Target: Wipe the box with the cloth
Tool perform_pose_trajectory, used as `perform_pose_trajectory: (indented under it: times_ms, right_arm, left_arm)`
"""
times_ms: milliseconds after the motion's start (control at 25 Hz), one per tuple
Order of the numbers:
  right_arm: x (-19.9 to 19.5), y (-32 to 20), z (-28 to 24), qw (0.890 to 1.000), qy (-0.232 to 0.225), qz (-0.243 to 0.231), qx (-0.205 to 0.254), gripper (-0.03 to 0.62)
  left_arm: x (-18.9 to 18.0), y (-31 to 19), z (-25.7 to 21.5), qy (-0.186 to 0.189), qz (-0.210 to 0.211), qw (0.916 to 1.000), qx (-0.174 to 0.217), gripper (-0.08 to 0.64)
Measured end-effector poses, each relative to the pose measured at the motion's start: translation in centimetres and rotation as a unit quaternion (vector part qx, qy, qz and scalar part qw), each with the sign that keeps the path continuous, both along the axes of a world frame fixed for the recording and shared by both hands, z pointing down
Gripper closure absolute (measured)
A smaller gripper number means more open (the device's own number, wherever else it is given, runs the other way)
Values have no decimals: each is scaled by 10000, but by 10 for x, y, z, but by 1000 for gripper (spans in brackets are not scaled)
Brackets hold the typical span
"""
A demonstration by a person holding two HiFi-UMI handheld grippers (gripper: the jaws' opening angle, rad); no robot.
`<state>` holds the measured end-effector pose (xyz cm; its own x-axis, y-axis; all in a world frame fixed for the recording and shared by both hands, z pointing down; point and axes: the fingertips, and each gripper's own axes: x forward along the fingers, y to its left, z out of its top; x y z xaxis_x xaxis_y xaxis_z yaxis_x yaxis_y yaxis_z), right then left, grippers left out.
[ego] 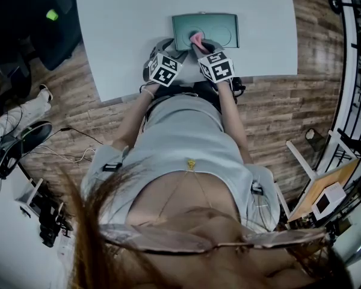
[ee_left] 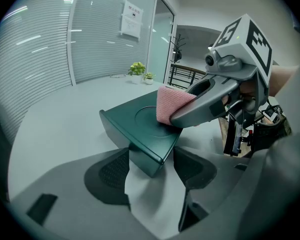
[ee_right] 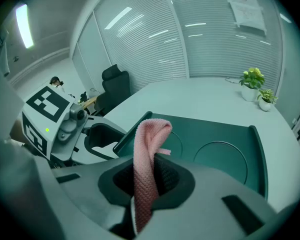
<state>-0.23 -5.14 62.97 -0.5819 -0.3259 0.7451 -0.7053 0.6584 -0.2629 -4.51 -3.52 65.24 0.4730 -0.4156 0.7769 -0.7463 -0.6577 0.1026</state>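
Head view: the dark green box [ego: 219,26] lies flat on the white worktop [ego: 120,35], close to its near edge, with its long axis running across the person from left to right. The left tool [ego: 168,46] meets the box's near-left corner. The right tool [ego: 201,44] comes in just beside it and carries the pink cloth [ego: 197,38] onto the lid.

Left gripper view: the box's corner sits between the two jaws. They seem to press it from both sides at a fairly wide setting, which I take as steadying the box. The right tool crosses above with the cloth touching the lid near a round embossed ring.

Right gripper view: the jaws are closed narrowly on a folded strip of cloth, whose free end arches forward over the lid's near-left part. Most of the lid, including both ring marks, stretches ahead and to the right of the cloth. The wiping stroke therefore probably has to travel rightward along the long axis. The right tool is the one placed to make it.
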Motion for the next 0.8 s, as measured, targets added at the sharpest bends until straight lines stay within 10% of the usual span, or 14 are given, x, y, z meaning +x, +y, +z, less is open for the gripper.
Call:
perform_pose_trajectory:
  times_ms: [800]
  right_arm:
    - [-48,15,-2,9971,-444,-614,-28,551]
  left_arm:
    - [0,0,2,10,8,10000,-1,268]
